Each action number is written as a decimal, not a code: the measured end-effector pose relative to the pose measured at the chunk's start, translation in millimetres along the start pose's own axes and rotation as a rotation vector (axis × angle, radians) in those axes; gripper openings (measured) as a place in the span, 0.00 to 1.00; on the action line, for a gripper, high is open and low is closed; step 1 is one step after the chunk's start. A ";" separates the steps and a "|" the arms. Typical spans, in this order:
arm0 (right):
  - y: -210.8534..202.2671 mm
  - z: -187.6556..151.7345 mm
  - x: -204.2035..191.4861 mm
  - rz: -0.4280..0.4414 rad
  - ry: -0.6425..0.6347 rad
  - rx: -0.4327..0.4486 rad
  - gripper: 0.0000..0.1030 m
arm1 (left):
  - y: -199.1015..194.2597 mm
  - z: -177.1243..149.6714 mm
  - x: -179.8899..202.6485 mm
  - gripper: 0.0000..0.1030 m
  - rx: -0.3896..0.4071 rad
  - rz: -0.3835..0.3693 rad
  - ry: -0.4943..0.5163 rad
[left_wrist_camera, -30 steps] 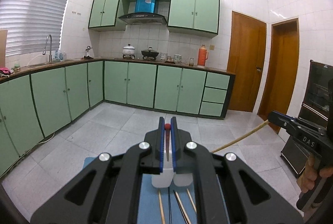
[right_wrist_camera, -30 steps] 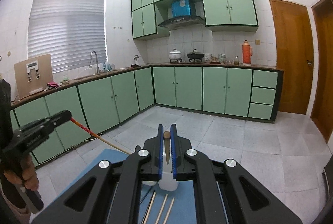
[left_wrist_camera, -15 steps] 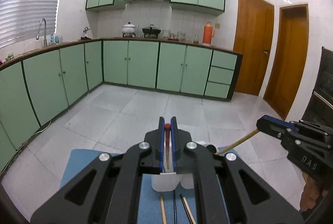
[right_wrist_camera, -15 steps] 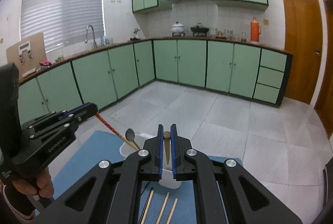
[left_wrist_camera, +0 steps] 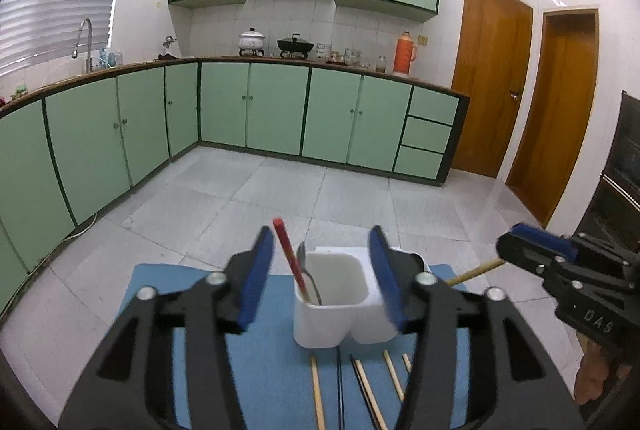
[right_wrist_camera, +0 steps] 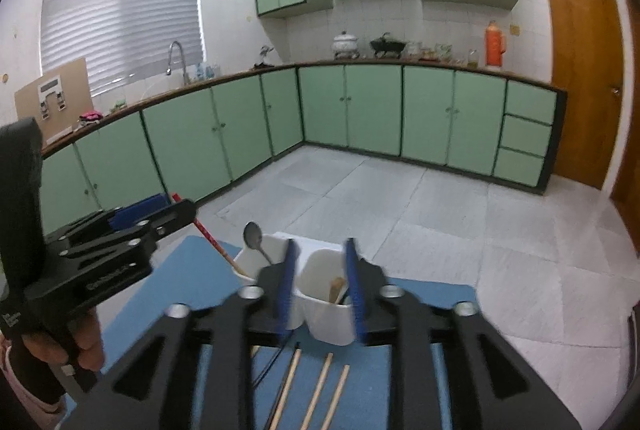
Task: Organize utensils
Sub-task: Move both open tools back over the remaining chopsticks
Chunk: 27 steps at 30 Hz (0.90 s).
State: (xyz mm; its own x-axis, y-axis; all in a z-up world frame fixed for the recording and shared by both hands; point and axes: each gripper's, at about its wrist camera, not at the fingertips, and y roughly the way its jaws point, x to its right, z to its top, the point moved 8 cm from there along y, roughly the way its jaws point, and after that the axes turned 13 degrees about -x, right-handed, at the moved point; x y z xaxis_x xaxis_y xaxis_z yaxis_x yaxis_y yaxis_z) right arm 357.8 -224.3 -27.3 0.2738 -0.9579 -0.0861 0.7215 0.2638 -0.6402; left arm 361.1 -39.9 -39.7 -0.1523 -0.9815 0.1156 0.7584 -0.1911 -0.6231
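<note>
Left tool [left_wrist_camera: 322, 280]: jaws opening, blue pads spread, nothing gripped. A red-handled utensil [left_wrist_camera: 289, 257] stands between the pads but leans free in the holder, no pad touching it.

Right tool [right_wrist_camera: 320, 280]: jaws opening too, pads apart on either side of the holder's right compartment, nothing pinched. A wooden-handled utensil [right_wrist_camera: 337, 288] sits loose inside that compartment. In the left wrist view the right tool [left_wrist_camera: 516, 250] shows at far right with the wooden stick poking out beside its tip; can't tell from there if it touches.

White utensil holder [left_wrist_camera: 332, 314]: two compartments side by side, upright, on the mat. Left compartment holds the red-handled utensil plus a metal spoon [right_wrist_camera: 253, 235], bowl end up. Right compartment holds the wooden-handled one.

Several loose chopsticks [right_wrist_camera: 318, 388] lie flat on the mat just near of the holder, roughly parallel, one of them dark.

Surface: covered by a blue mat [left_wrist_camera: 276, 370]; holder near its far edge.

Room: kitchen, grey tiled floor [left_wrist_camera: 360, 198], green cabinets [left_wrist_camera: 276, 110] along left and far walls, pots and an orange thermos [left_wrist_camera: 403, 52] on the far counter, sink tap left, wooden doors right.
</note>
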 end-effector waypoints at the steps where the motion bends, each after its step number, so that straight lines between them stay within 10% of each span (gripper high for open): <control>1: -5.0 -2.0 1.3 -0.012 0.003 0.013 0.49 | -4.6 -2.7 -1.3 0.57 0.007 0.000 -0.004; 7: -43.4 -28.6 11.8 -0.096 0.044 0.116 0.94 | -37.1 -27.1 -13.3 0.84 0.054 0.015 -0.029; 27: -37.0 -197.7 9.0 -0.129 0.150 -0.078 0.95 | -47.3 -175.2 -25.4 0.88 -0.165 0.049 -0.005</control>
State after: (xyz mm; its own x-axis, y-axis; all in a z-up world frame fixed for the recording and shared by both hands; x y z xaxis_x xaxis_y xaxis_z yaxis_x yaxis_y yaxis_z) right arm 207.9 -265.0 -155.4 0.0806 -0.9908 -0.1089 0.6913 0.1343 -0.7099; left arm 218.0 -4.7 -148.7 -0.1148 -0.9897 0.0855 0.6505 -0.1399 -0.7465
